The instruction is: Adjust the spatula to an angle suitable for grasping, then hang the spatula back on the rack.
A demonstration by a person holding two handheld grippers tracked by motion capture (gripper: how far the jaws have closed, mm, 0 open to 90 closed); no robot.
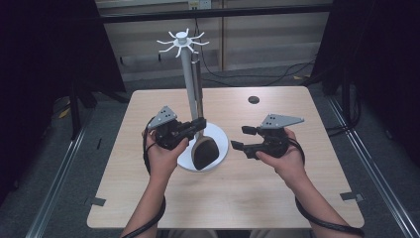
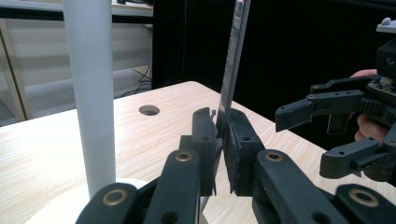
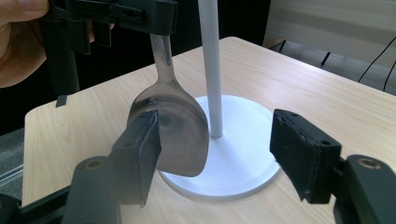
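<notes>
A white utensil stand with a round base (image 1: 220,141), a tall pole (image 1: 187,84) and a ring of hooks (image 1: 182,40) rises at mid-table. Beside the pole a metal spatula stands upright, its handle (image 1: 196,82) reaching up near the hooks and its dark head (image 1: 204,152) over the base. My left gripper (image 1: 198,126) is shut on the lower handle (image 2: 233,56), its pads on either side (image 2: 222,135). To the right of the base, my right gripper (image 1: 241,138) is open. Its jaws (image 3: 215,135) face the spatula head (image 3: 180,130) and the pole (image 3: 210,70) without touching them.
The wooden table (image 1: 277,198) has a small round hole (image 1: 253,99) at the back right. Dark curtains hang on both sides, and cables lie on the floor behind. Each gripper trails a cable along its forearm.
</notes>
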